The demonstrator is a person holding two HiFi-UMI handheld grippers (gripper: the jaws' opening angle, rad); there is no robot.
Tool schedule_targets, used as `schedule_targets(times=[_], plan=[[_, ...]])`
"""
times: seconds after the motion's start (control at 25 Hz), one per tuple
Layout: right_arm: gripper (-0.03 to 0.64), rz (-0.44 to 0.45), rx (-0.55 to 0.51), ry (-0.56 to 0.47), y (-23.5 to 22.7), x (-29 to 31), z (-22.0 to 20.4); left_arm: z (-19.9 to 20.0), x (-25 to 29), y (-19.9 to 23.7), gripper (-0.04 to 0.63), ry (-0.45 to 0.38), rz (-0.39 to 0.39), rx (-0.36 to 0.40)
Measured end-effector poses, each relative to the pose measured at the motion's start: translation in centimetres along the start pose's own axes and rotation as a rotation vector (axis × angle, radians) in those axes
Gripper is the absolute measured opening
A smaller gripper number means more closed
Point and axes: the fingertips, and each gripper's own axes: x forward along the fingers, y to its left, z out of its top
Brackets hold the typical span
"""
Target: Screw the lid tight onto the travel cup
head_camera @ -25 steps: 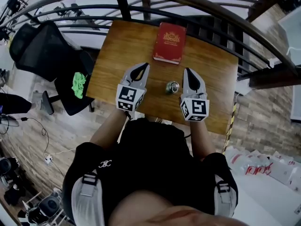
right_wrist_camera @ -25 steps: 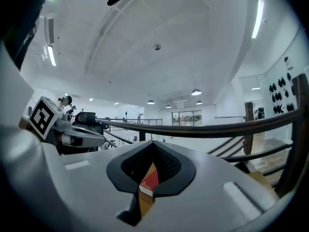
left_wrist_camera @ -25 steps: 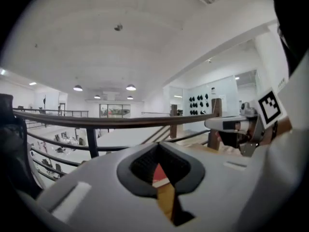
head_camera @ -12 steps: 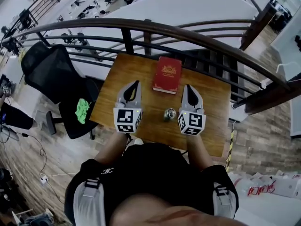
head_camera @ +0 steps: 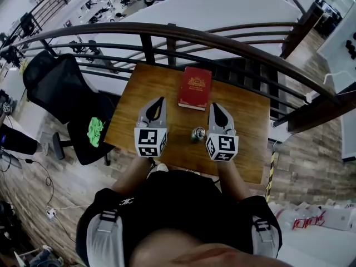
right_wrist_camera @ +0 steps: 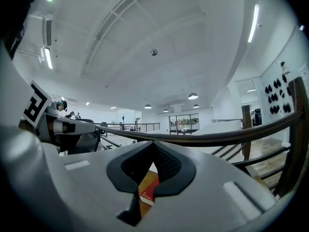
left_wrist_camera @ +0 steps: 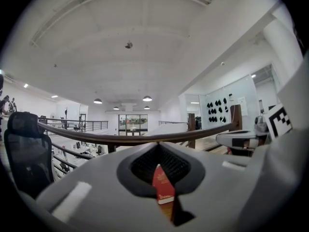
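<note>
Travel cup (head_camera: 198, 133) upright on counter (head_camera: 251, 143), long axis vertical, shiny top up. Left hand-held gripper (head_camera: 161, 100) and right hand-held gripper (head_camera: 214, 105) flank it, both clenched, empty.

The left gripper (head_camera: 159, 101), grey plastic with black-lined jaws and a black-and-white marker cube (head_camera: 150, 142) at its rear, is held level above the near half of the brown wooden table (head_camera: 253, 149), tips toward the far edge. In the left gripper view its jaws are pressed together with nothing gripped (left_wrist_camera: 158, 149). The right gripper (head_camera: 214, 105), of the same build with its own cube (head_camera: 222, 147), lies parallel to it and well apart, level, jaws likewise closed and empty (right_wrist_camera: 153, 146). The bare left forearm (head_camera: 132, 166) and right forearm (head_camera: 229, 174) reach forward from the torso across the near edge.
</note>
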Motion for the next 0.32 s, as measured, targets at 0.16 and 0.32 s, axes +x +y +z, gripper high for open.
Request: schedule_targets(times=[0.16,0.32], plan=[[0.003,0.014,-0.01,0.005,0.57,-0.17,-0.28,-0.11,-0.17,-0.14,0.052,0.004,-0.006,-0.003],[0.003,0.028,0.002,-0.016,0.85,-0.13,-0.02,-0.19,0.07,0.03,0.052,0.012,-0.013,0.008]])
